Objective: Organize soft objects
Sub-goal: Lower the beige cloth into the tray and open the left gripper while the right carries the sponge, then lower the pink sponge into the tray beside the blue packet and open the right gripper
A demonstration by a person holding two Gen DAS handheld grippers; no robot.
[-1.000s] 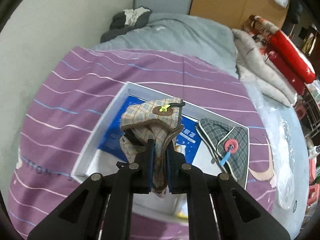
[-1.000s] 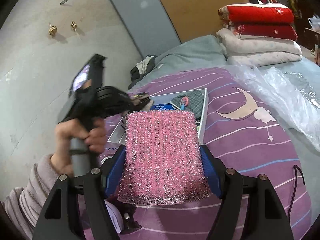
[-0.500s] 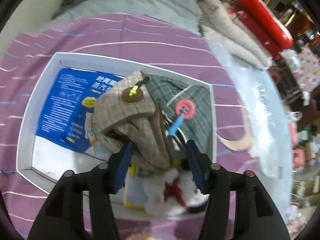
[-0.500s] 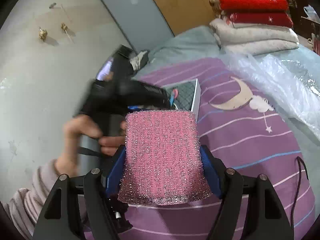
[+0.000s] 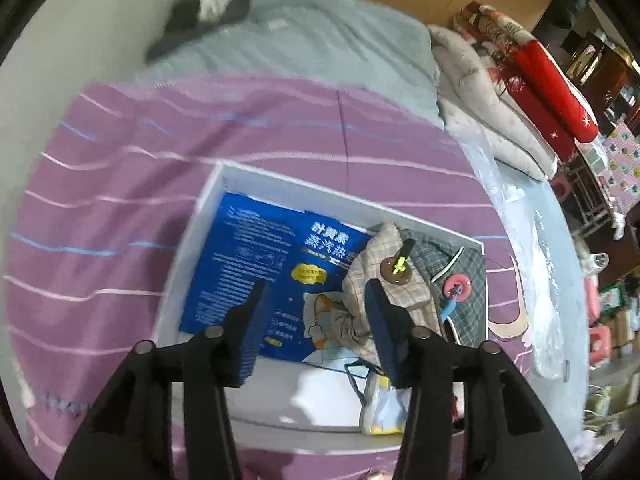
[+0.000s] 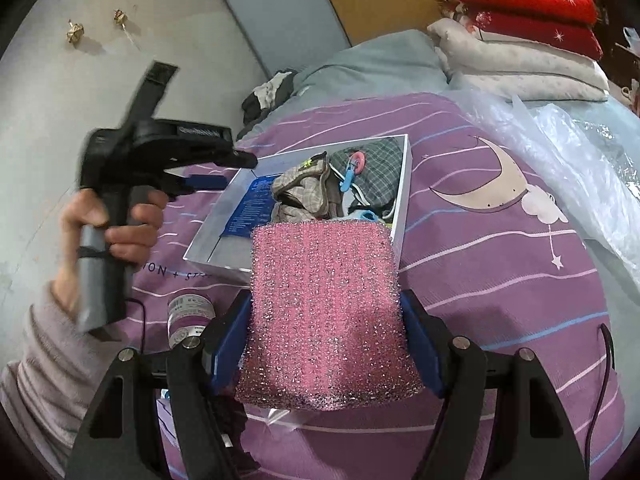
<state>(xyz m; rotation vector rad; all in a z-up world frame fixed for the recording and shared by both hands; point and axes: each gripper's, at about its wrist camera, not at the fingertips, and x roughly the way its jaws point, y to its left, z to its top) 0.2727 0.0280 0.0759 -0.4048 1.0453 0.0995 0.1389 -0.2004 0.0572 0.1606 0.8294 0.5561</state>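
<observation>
A white box lies on the purple striped bedspread. In it lie a beige checked cloth with a brown button, a grey checked cloth with a pink button and a blue printed packet. My left gripper is open and empty above the box, beside the beige cloth. The right wrist view shows it held left of the box. My right gripper is shut on a pink glittery sponge, in front of the box.
Folded red and white quilts are stacked at the back right. Clear plastic sheeting lies on the right. A small labelled jar stands by my right gripper. A dark cloth heap lies near the wall.
My left gripper opened and let the beige checked cloth drop into the box beside the grey one, then drew back to the left. My right gripper kept holding the sponge.
</observation>
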